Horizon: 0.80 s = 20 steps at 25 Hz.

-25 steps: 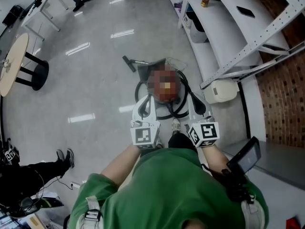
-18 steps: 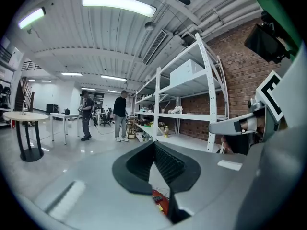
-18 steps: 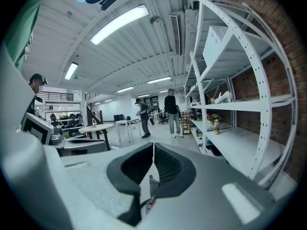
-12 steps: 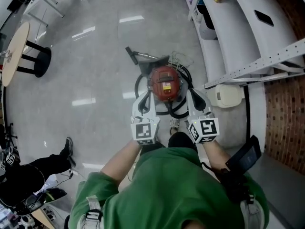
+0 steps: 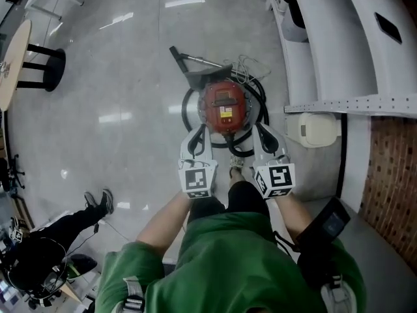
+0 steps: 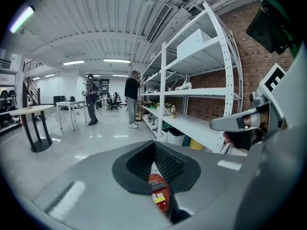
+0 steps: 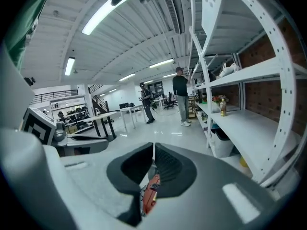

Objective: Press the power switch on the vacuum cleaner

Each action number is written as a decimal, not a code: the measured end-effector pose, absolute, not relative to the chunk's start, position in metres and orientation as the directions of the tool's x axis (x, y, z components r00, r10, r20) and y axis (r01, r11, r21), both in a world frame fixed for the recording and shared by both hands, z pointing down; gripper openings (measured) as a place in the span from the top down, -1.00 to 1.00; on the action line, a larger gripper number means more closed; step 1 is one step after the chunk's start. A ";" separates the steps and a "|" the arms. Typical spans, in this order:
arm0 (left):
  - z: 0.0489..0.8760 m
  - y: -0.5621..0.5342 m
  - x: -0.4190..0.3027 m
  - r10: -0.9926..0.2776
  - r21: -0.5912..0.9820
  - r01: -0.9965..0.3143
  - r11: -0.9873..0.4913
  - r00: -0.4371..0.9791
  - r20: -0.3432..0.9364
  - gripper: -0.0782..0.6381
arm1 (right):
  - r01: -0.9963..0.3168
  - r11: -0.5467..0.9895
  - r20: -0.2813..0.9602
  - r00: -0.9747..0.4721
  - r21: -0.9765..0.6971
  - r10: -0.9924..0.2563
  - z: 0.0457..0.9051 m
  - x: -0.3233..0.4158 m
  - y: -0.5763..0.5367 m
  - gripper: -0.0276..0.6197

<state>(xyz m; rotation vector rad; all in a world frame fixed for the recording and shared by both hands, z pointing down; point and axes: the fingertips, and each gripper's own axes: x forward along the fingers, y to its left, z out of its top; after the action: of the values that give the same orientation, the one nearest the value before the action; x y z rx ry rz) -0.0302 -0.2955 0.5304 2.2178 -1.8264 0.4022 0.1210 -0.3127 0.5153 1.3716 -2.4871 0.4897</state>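
Note:
A red canister vacuum cleaner [image 5: 225, 106] stands on the floor, with a black hose coiled round it and a floor nozzle [image 5: 177, 53] behind it. In the head view my left gripper [image 5: 199, 132] hangs over the vacuum's near left edge and my right gripper [image 5: 260, 132] over its near right edge, both above it. Each gripper's pads meet with nothing between them. The left gripper view has the left gripper [image 6: 154, 146] over the red body [image 6: 159, 193]. Below the right gripper [image 7: 153, 147] in its own view shows a red sliver [image 7: 149, 199].
White shelving [image 5: 339, 51] runs along the right, with a beige unit [image 5: 317, 129] on the floor at its foot. A round table with a black stool [image 5: 14, 64] stands at the far left. A person's legs [image 5: 71, 223] lie at the lower left. People [image 6: 132, 97] stand far off.
The head view has swung, so the shelving and table sit differently in frame. Both grippers remain shut on either side of the vacuum's near edge, barely changed relative to it.

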 end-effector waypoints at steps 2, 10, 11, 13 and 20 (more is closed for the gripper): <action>0.547 -0.302 -0.030 -0.911 0.013 -0.985 -0.174 0.166 0.378 0.77 | -0.848 0.501 0.398 -0.525 -0.171 -0.752 0.533 0.122 -0.319 0.89; 0.617 -0.314 -0.019 -0.869 0.003 -0.988 -0.156 0.138 0.475 0.77 | -0.828 0.519 0.472 -0.553 -0.213 -0.687 0.602 0.121 -0.332 0.86; 0.626 -0.313 -0.017 -0.861 0.003 -0.988 -0.155 0.136 0.490 0.77 | -0.825 0.522 0.482 -0.555 -0.216 -0.678 0.610 0.121 -0.332 0.85; 0.644 -0.312 -0.013 -0.844 0.003 -0.988 -0.155 0.134 0.519 0.77 | -0.821 0.526 0.499 -0.560 -0.222 -0.662 0.625 0.120 -0.333 0.85; 0.711 -0.308 0.003 -0.786 0.007 -0.987 -0.163 0.134 0.603 0.77 | -0.804 0.542 0.550 -0.575 -0.244 -0.606 0.691 0.119 -0.335 0.85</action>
<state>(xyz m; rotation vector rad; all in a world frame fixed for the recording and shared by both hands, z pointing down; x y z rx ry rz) 0.0030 -0.3081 0.7113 2.0135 -1.7046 0.6698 0.1189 -0.3351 0.6908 1.1510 -2.3802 0.6747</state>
